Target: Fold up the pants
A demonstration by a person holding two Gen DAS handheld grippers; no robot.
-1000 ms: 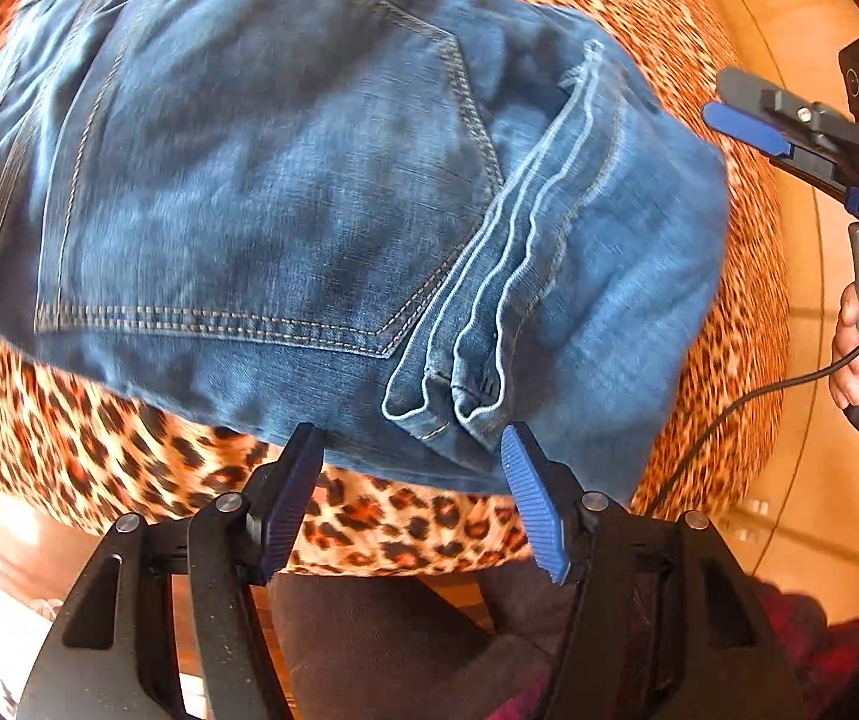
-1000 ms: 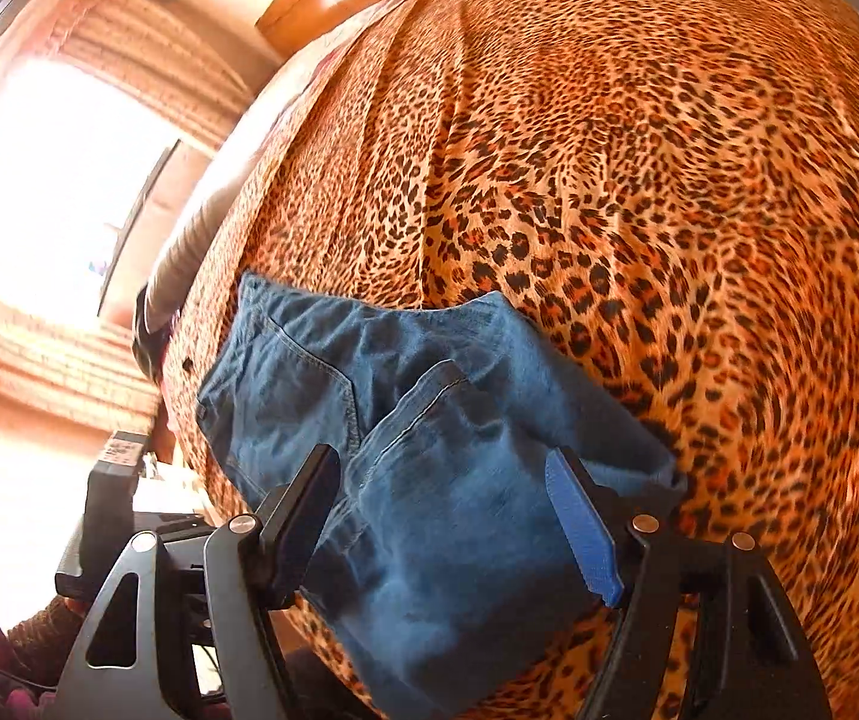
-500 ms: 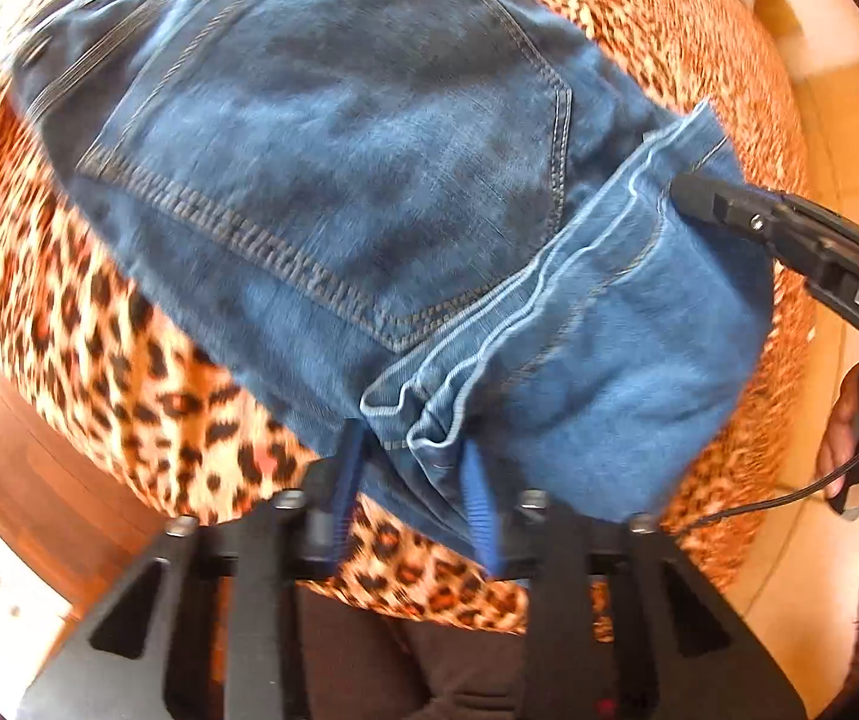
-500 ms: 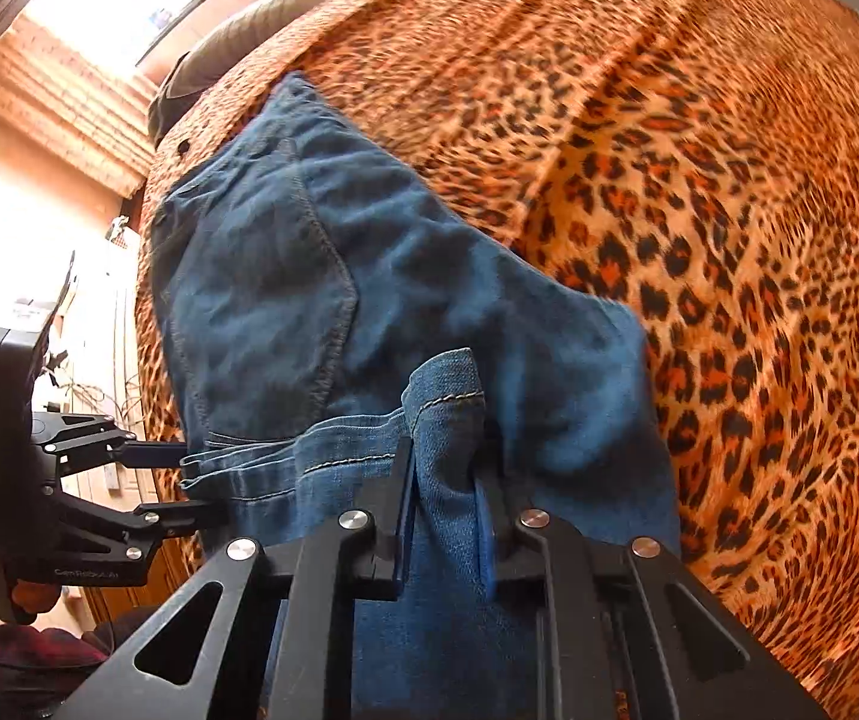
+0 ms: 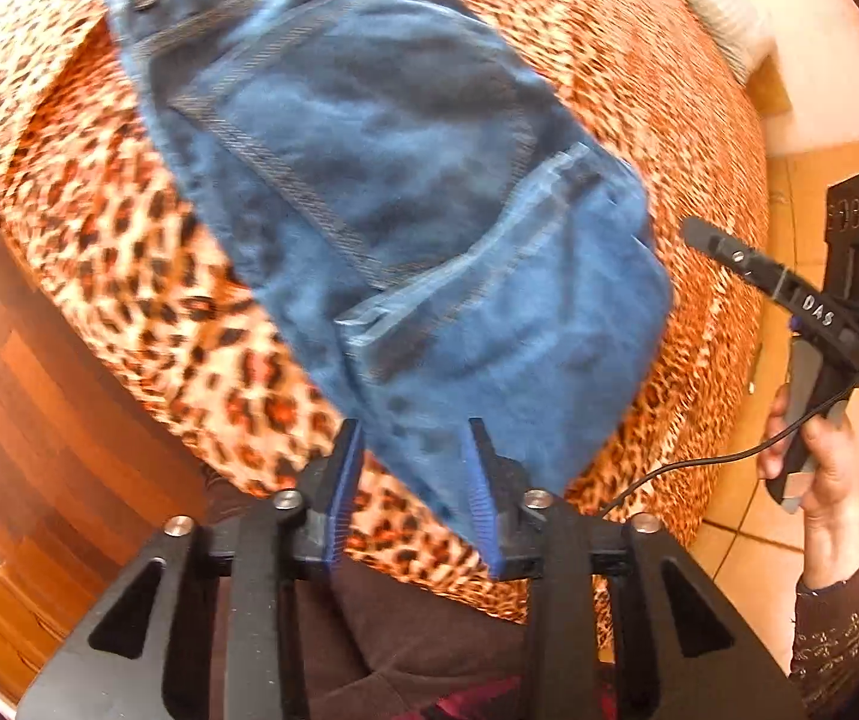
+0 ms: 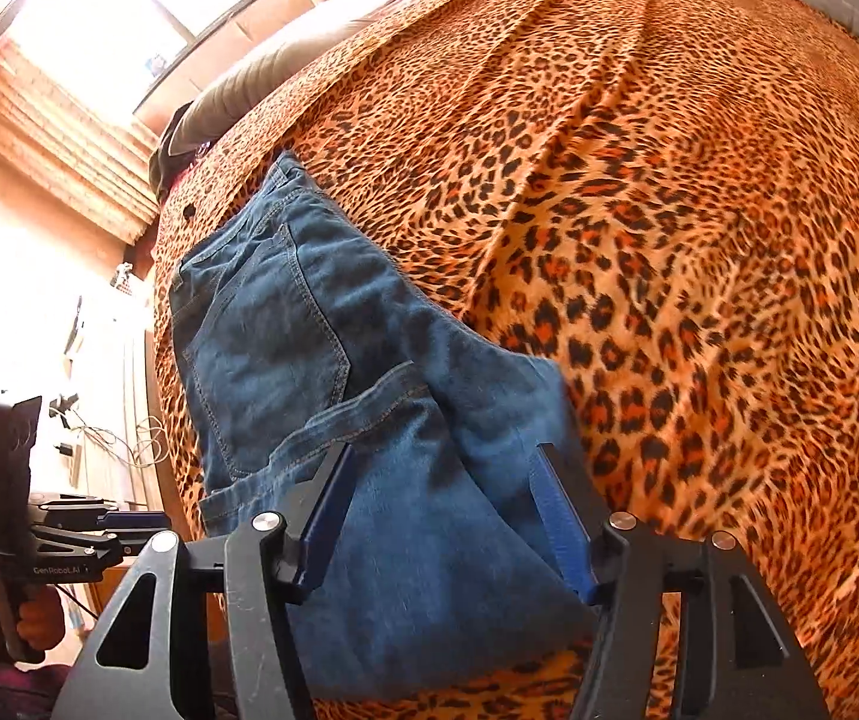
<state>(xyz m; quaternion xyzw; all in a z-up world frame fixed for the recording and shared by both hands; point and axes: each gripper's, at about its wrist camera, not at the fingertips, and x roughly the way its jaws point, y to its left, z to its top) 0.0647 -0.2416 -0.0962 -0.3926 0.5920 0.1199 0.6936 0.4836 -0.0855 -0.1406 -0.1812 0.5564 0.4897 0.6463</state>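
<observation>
pants (image 6: 333,414): folded, lying on the bed (image 6: 699,228) near its front edge, towards the left in the right wrist view
left tool (image 5: 414,480): at the pants' near corner, jaws apart
right tool (image 6: 438,522): over the pants' near end, jaws apart
pillow (image 5: 723,0): at the bed's far right corner in the left wrist view

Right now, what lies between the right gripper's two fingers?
In the right wrist view, the folded jeans lie between the open right gripper's fingers, resting on the leopard-print bedspread.
</observation>
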